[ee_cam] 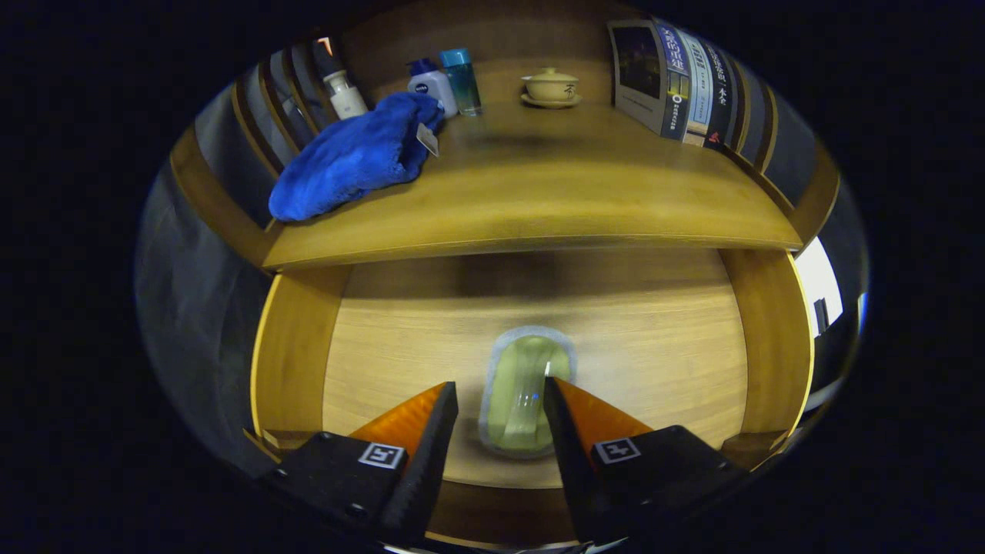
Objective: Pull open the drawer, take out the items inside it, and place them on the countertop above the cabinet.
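The wooden drawer stands pulled open below the countertop. Flat on its floor lies a clear packet with a yellow-green fill. My gripper hovers over the drawer with its fingers spread apart. The packet's near end lies between the fingertips, closer to the right finger; no finger presses on it. On the countertop's left side lies a crumpled blue cloth with a small tag.
At the countertop's back stand a white pump bottle, a white bottle with a blue cap, a teal bottle and a lidded tea cup on a saucer. Books lean at the right. The drawer's side walls flank the packet.
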{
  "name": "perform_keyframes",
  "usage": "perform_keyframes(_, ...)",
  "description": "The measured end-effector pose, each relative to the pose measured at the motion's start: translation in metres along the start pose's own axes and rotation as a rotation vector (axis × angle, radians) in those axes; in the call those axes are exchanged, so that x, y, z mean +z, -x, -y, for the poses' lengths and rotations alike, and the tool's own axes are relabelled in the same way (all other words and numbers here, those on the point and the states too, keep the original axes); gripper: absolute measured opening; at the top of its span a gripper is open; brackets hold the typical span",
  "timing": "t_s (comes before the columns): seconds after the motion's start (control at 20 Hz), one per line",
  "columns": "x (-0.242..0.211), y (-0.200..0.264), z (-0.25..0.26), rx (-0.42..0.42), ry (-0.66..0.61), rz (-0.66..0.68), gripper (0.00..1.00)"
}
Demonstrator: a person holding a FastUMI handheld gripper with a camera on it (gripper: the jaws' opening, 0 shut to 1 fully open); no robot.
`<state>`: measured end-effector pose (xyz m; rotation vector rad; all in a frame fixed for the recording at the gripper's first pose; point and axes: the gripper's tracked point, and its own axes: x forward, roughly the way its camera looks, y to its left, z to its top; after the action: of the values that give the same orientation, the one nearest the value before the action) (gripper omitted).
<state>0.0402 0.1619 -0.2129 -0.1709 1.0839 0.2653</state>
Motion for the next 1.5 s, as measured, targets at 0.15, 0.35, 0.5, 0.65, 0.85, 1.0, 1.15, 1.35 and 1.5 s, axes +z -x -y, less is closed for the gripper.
perform_keyframes(0.15,-0.005,-0.007,0.011,-0.033,-0.002,-0.046,0.58)
perform_keyframes(0.35,-0.01,-0.011,0.012,-0.033,-0.005,-0.085,0.44)
perform_keyframes(0.5,-0.001,0.009,0.009,-0.02,0.001,-0.04,0.24)
perform_keyframes(0.65,0.006,0.029,0.003,-0.001,0.026,-0.002,0.24)
perform_keyframes(0.85,0.022,0.07,0.002,0.005,0.041,0.042,0.24)
perform_keyframes(1.0,0.047,0.105,0.002,0.006,0.064,0.097,0.23)
perform_keyframes(1.15,0.079,0.129,0.009,-0.01,0.056,0.158,0.24)
perform_keyframes(1.35,0.114,0.133,0.021,-0.017,0.01,0.187,0.23)
perform_keyframes(1.5,0.137,0.124,0.03,-0.046,0.0,0.195,0.23)
